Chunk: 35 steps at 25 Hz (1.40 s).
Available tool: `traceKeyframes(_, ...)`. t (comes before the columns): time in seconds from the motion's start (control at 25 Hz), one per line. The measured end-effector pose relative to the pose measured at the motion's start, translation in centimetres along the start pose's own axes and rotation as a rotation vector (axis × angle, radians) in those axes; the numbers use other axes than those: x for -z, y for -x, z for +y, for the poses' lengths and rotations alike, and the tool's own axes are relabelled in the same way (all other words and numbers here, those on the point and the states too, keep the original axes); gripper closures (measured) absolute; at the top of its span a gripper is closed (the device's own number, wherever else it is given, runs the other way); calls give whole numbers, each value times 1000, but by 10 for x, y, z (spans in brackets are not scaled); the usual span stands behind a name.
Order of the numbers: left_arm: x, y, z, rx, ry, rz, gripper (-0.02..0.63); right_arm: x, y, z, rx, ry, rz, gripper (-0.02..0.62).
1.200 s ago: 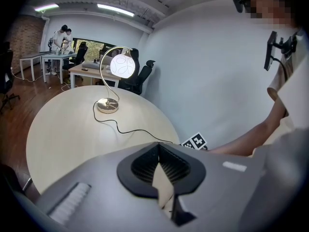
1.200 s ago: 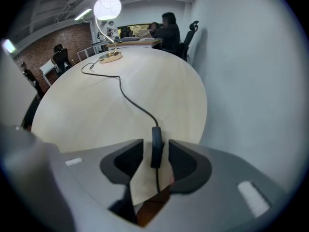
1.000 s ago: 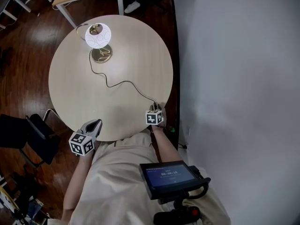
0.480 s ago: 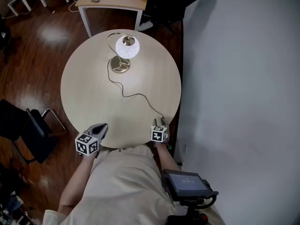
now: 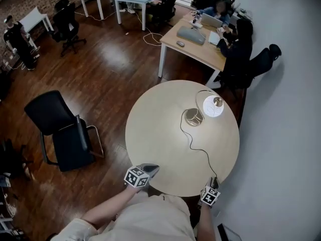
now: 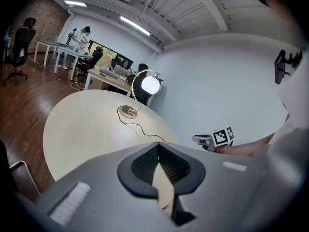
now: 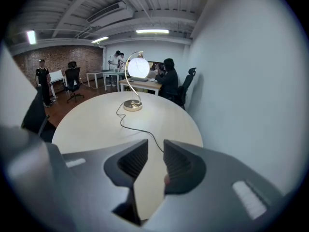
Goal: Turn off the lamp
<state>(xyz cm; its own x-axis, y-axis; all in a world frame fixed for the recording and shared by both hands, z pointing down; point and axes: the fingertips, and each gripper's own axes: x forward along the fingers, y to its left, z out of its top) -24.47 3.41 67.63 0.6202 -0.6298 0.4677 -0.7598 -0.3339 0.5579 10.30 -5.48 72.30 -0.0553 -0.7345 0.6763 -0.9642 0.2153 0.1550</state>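
Lamp (image 5: 212, 107) sits beyond left tongs (image 5: 152, 168) (pressed together) and right tongs (image 5: 214, 181) (parted, empty, closing).

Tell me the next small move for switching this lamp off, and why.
Probably carry the right gripper forward along the cord toward the lamp. The lamp glows at the far side of the table, while the gripper sits at the near edge. Its jaws have just been closing yet stand apart, nothing between them. I cannot make out a switch.

Lamp (image 5: 212, 106) on the table (image 5: 155, 139), far right; its cord (image 5: 190, 144) leads near, toward the right tongs (image 5: 213, 181)
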Motion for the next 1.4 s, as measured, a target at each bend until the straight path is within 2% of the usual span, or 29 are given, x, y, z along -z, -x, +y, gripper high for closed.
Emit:
traceKeyframes(0.08,5,13,7,7,9,-12,601,-5,19,11,-2,-11,-15,495)
traceKeyframes(0.2,31,12,6,31,14,-1,601,0,56,17,-3,16,-27,514)
traceKeyframes(0.36,46,15,39,6,-4,21,601,4,55,49,-37,10,-72,518)
traceKeyframes(0.56,47,26,28,-7,-44,7,601,12,57,55,-60,14,-82,531)
traceKeyframes(0.72,54,31,15,-38,-47,-4,601,12,61,47,-80,-24,-130,561)
traceKeyframes(0.84,56,34,-5,-63,-39,-4,601,12,73,39,-104,-24,-155,563)
traceKeyframes(1.0,58,23,-59,-47,-55,-14,601,37,85,15,-125,37,-141,566)
traceKeyframes(1.08,66,16,-80,-37,-90,-8,601,51,91,-1,-117,-9,-147,571)
traceKeyframes(1.16,76,10,-95,-39,-127,9,601,57,105,-19,-109,-127,-169,584)
traceKeyframes(1.24,82,9,-110,-51,-148,13,601,55,121,-34,-119,-199,-201,584)
traceKeyframes(1.4,93,14,-144,-70,-164,-16,601,46,151,-53,-163,-199,-270,584)
